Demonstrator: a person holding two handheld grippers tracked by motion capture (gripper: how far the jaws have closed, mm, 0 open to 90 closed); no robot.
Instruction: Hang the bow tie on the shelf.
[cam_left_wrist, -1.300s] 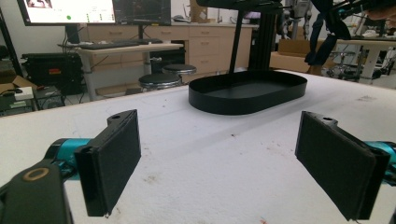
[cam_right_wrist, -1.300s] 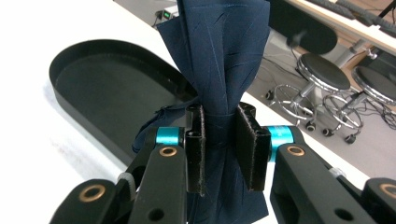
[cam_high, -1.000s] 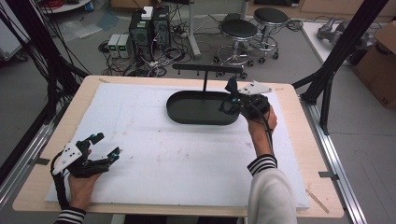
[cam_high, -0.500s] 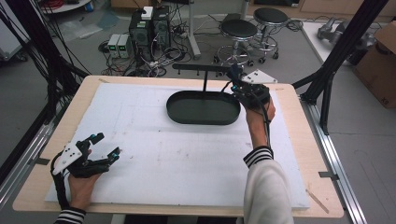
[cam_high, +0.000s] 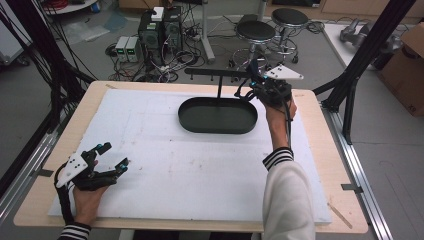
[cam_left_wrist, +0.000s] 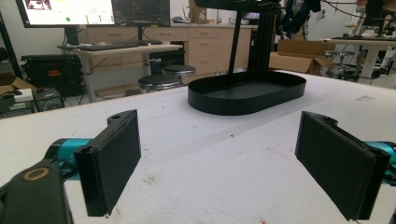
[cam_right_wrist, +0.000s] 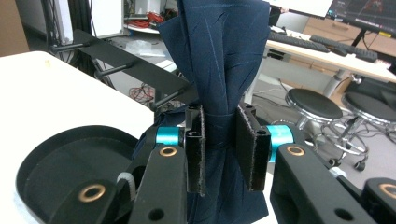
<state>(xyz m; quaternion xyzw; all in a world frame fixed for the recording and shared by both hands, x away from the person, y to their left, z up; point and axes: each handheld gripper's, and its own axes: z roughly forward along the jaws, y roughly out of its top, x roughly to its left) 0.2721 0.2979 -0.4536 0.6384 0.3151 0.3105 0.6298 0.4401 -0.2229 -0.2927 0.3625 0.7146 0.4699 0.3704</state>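
Since a second ago, the right tongs (cam_right_wrist: 219, 149) have risen from over the black oval tray (cam_high: 217, 125) toward the black rack (cam_high: 220, 73) at the far edge of the surface (cam_high: 165, 165). They are clamped on a dark blue cloth (cam_right_wrist: 219, 65), bunched into folds that stand up between the two pads. In the high view the right tongs (cam_high: 256, 82) are above the tray's far right end, next to the rack's bar. The tray lies near the far edge, right of the middle. The left tongs (cam_high: 116, 156) have not moved: they rest near the near left corner, wide apart and holding nothing, with the tray (cam_left_wrist: 247, 93) well ahead of them.
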